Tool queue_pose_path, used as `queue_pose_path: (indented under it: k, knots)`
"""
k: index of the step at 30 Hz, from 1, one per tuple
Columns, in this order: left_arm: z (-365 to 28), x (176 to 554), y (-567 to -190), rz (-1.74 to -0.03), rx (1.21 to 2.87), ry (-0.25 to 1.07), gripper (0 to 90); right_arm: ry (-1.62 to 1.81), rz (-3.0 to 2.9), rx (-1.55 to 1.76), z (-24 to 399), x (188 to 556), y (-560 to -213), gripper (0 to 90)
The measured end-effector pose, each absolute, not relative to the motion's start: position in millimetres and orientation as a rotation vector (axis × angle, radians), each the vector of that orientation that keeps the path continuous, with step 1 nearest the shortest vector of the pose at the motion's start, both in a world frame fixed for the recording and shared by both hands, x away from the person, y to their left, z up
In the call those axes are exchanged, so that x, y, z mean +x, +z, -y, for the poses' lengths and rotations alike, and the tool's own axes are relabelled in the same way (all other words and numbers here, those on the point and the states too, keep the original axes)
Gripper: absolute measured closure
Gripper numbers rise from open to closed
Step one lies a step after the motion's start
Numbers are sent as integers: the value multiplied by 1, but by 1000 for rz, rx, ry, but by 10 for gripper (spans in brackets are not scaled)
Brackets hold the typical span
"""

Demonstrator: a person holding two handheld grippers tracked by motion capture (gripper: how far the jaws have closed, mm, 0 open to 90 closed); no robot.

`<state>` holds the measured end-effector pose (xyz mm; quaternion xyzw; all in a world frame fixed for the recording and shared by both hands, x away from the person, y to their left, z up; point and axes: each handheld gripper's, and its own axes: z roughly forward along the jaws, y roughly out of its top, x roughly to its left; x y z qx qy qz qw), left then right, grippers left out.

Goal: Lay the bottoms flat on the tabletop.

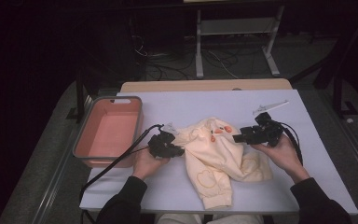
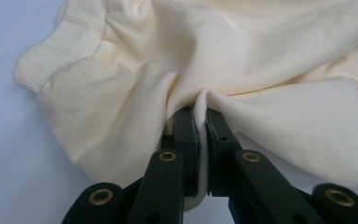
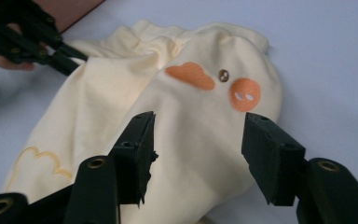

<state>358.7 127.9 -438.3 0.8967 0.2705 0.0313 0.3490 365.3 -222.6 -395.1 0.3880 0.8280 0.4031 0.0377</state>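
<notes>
High view: you sit at a white table (image 1: 177, 191) with a gripper in each hand, a cream-yellow garment (image 1: 216, 161) crumpled between them. At far left a pink bin (image 1: 86, 142) rests on the table's left edge, apart from the cloth. Just right of it, your left gripper (image 1: 179, 150) meets the garment's left edge, its cable trailing back toward you. In the left gripper view, that gripper (image 2: 199, 122) has its jaws pressed nearly together, a pinched ridge of the garment (image 2: 270, 56) caught between the pads; a ribbed cuff (image 2: 58, 46) lies at upper left on the bare table.

At centre, the garment sprawls across the table, one limb running down toward your lap, with orange patches near its top and an outlined shape stitched on the lower part. In the right gripper view, the garment (image 3: 196, 135) shows an orange patch (image 3: 190, 76), a small dark eye and a round orange cheek, and your left gripper (image 3: 77, 58) bites the cloth at upper left.

At right, your right gripper (image 1: 237, 138) points left at the garment's right edge. Its own view shows the right gripper (image 3: 198, 140) with jaws standing apart, roughly half wide, holding nothing, the cloth lying beneath the gap. Beyond, a small white strip (image 1: 270, 106) lies near the table's far right.
</notes>
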Motion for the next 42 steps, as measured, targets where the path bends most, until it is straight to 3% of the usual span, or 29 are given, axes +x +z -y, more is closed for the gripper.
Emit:
queue_pose_path:
  k: [14, 16, 17, 19, 21, 28, 35, 42]
  knots:
    - [-128, 360, -438, -692, 2328, 75, 849, 1201, -2501, 1441, 225, 430, -441, 421]
    - [-128, 360, -438, -688, 2333, 75, 849, 1242, -2518, 1475, 224, 435, -447, 490]
    - [-128, 361, -438, -688, 2332, 73, 849, 1229, -2546, 1463, 222, 437, -449, 607]
    - [-128, 361, -439, -691, 2330, 70, 848, 1169, -2610, 1397, 217, 436, -450, 756]
    - [-128, 361, -439, -690, 2330, 71, 847, 1125, -2618, 1380, 215, 434, -449, 809]
    - [-127, 359, -438, -695, 2318, 113, 794, 1140, -2488, 1496, 244, 426, -446, 826]
    - [-128, 356, -431, -712, 2273, 131, 611, 1169, -2429, 1570, 277, 407, -442, 825]
    - [-137, 355, -411, -751, 2167, 53, 514, 1182, -2416, 1597, 284, 401, -444, 825]
